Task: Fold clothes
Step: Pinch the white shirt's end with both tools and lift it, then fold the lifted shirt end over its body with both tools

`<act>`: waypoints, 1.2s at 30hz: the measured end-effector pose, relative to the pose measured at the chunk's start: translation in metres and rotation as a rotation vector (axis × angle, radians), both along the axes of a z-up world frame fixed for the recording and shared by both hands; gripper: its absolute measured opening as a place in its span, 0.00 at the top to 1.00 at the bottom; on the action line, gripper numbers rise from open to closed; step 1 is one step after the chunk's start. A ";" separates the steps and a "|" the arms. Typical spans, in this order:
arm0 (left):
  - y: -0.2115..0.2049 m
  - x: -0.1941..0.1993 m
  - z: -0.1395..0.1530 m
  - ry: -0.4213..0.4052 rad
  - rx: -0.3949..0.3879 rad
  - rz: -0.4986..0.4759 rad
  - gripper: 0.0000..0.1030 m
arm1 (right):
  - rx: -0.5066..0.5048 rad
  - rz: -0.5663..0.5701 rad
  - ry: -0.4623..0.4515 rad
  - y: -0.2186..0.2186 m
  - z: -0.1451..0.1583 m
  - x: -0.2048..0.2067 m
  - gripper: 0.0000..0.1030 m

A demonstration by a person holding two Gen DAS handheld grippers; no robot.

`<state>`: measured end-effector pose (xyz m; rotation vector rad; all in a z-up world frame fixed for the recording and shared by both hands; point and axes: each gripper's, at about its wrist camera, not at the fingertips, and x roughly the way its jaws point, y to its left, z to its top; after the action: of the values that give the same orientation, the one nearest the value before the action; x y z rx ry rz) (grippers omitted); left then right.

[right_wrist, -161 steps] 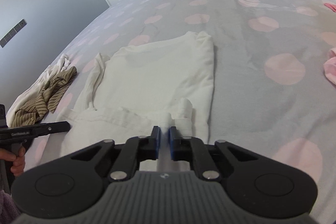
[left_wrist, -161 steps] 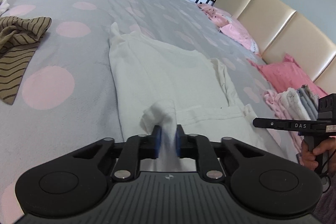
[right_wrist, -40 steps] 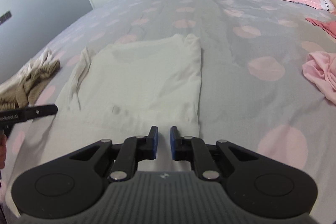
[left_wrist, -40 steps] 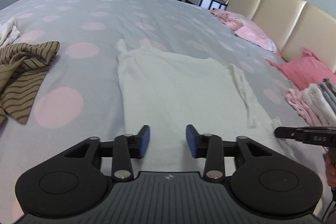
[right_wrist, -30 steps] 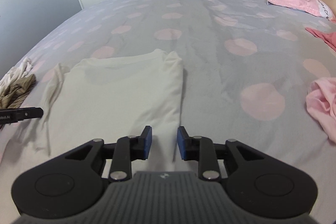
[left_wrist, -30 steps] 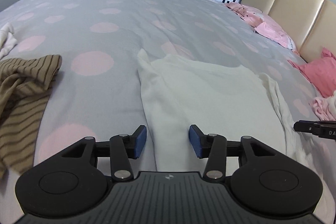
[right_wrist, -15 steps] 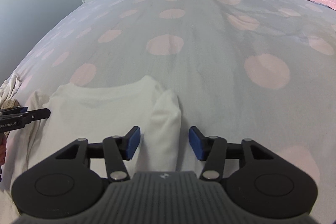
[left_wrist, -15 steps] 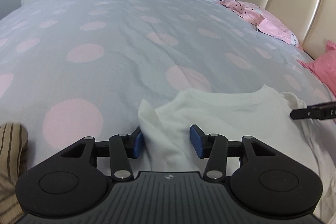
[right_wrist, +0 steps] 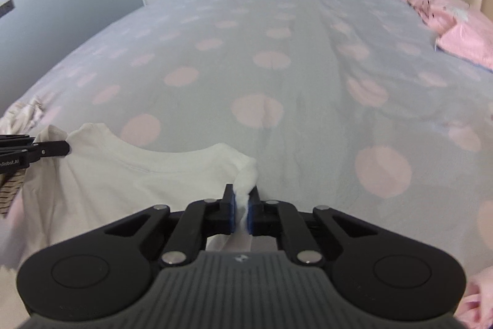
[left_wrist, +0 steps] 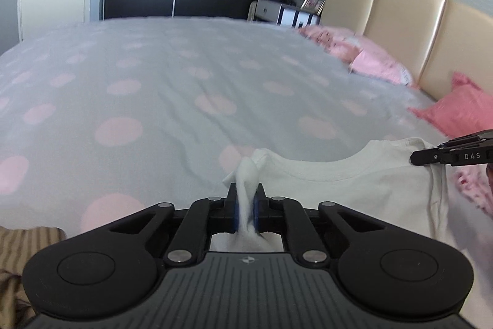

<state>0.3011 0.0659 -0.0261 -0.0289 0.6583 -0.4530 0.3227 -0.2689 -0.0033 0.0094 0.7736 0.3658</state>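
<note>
A white T-shirt [left_wrist: 354, 193] lies on the grey bedspread with pink dots [left_wrist: 185, 88], neckline facing away. My left gripper [left_wrist: 246, 199] has its jaws closing on the shirt's left shoulder corner, with cloth bunched between the blue pads. In the right wrist view the shirt [right_wrist: 138, 184] spreads leftward. There my right gripper [right_wrist: 241, 205] is closing its jaws on the right shoulder corner, cloth pinched between the pads. Each gripper's tip shows in the other view: the right gripper [left_wrist: 431, 158] and the left gripper [right_wrist: 46, 150].
A brown striped garment [left_wrist: 27, 239] lies at the near left. Pink pillows [left_wrist: 379, 63] and a pink cushion [left_wrist: 462, 110] rest against the beige headboard [left_wrist: 400, 20]. Pink clothing [right_wrist: 474, 307] sits at the near right, a cream garment [right_wrist: 24, 110] at the far left.
Both grippers, open over the shirt's shoulder corners half a second ago, have closed on them and risen a little, gathering the cloth.
</note>
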 end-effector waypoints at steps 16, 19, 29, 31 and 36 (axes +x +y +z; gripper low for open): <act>0.014 -0.201 0.079 -0.084 0.052 -0.183 0.94 | -0.026 0.217 -0.146 -0.022 0.079 -0.210 0.92; 0.012 -0.229 0.067 -0.054 0.081 -0.207 0.94 | -0.051 0.250 -0.143 -0.022 0.067 -0.242 0.92; -0.009 -0.263 0.007 0.044 0.232 -0.252 0.94 | -0.191 0.322 -0.069 -0.007 -0.003 -0.278 0.91; -0.011 -0.263 0.004 0.055 0.251 -0.259 0.93 | -0.201 0.319 -0.058 -0.005 -0.011 -0.280 0.91; -0.013 -0.265 0.007 0.053 0.236 -0.236 0.85 | -0.245 0.317 -0.029 0.001 -0.018 -0.285 0.82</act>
<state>0.0365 0.0527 -0.0191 0.2639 0.7673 -0.6004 0.0376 -0.2678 -0.0217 -0.3511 0.7884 0.5684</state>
